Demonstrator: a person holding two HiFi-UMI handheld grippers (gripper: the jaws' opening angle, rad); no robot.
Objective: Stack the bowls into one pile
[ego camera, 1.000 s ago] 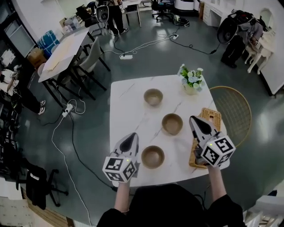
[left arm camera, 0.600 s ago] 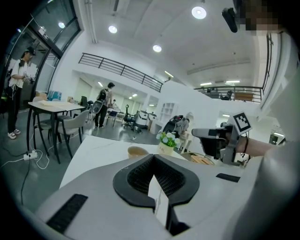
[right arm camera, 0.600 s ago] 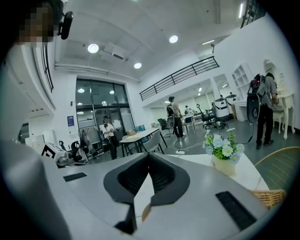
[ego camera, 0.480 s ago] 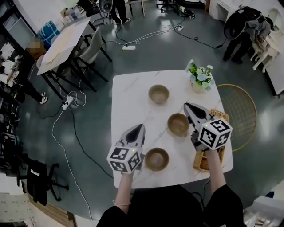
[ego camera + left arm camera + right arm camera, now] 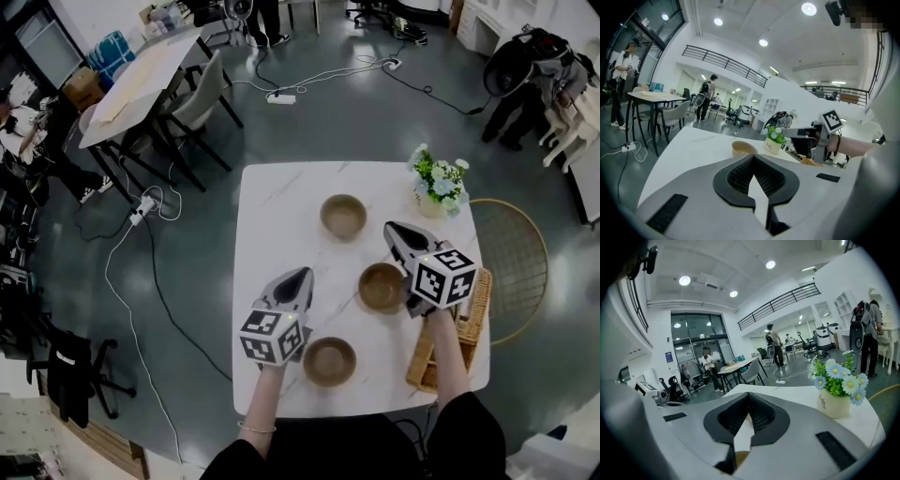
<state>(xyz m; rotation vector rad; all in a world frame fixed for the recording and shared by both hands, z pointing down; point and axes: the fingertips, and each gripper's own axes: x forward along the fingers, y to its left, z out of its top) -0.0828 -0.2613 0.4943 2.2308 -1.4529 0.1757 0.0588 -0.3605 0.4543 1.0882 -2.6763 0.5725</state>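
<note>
The left hand-held gripper (image 5: 298, 278), jaws closed on nothing, hovers above the white marbled worktop (image 5: 272, 206), with a round, smooth tan bowl (image 5: 329, 361) just right of its marker cube (image 5: 272, 337). The right hand-held gripper (image 5: 398, 232), likewise shut and empty, has a matching bowl (image 5: 382, 286) just left of it and a third bowl (image 5: 343, 216) ahead-left of its tips. The best way on is probably to open one pair of jaws, pinch a thin rim, and lower that bowl centred into a neighbour.

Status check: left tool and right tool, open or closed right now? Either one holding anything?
Left tool: closed, jaws together, nothing between them.
Right tool: closed, jaws together, nothing between them.
</note>
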